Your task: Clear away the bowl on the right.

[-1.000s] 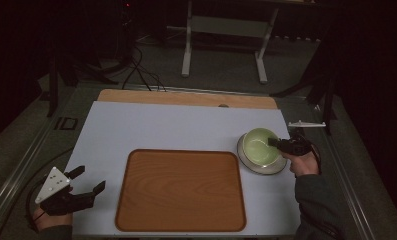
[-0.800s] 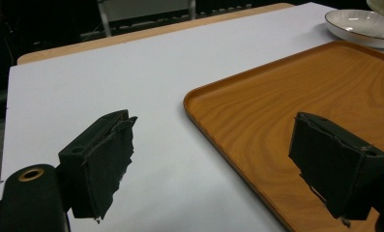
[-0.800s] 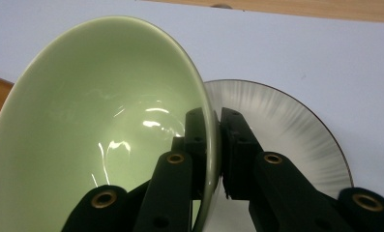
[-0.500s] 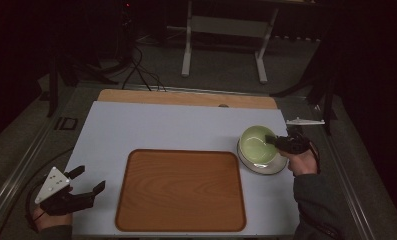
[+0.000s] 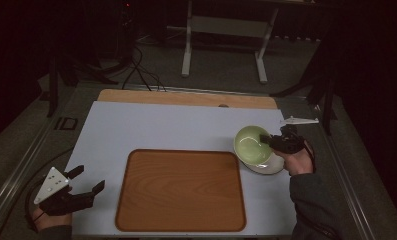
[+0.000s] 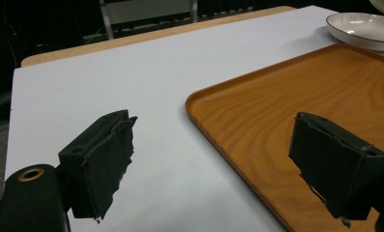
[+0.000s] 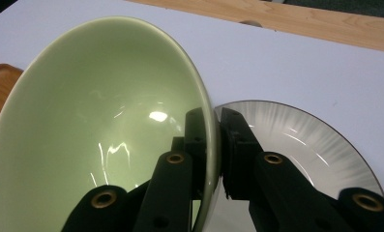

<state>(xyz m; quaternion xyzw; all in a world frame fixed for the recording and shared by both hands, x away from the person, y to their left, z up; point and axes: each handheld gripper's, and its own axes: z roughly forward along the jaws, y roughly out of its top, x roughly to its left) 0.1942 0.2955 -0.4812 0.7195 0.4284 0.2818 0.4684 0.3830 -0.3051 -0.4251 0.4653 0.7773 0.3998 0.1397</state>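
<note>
- We note a pale grey-white table top (image 5: 151,127) with a strip of bare wood (image 5: 186,98) along its far edge; the room beyond is dark, with grey carpet.
- Behind the table we see a white metal stand (image 5: 225,30) and loose black cables (image 5: 141,75) on the floor.
- A wooden tray (image 5: 181,190) lies at the near middle of the table, nothing on it.
- The right gripper (image 5: 270,141) has its jaws clamped on the rim of the green bowl (image 5: 251,145), one jaw inside, one outside; the bowl is tilted, lifted over the white plate (image 5: 271,165) just right of the tray.
- The left gripper (image 5: 88,182) rests at the near left corner, jaws spread wide, nothing between them.
- Nothing stands between bowl and tray.
- We can read no writing or labels.
</note>
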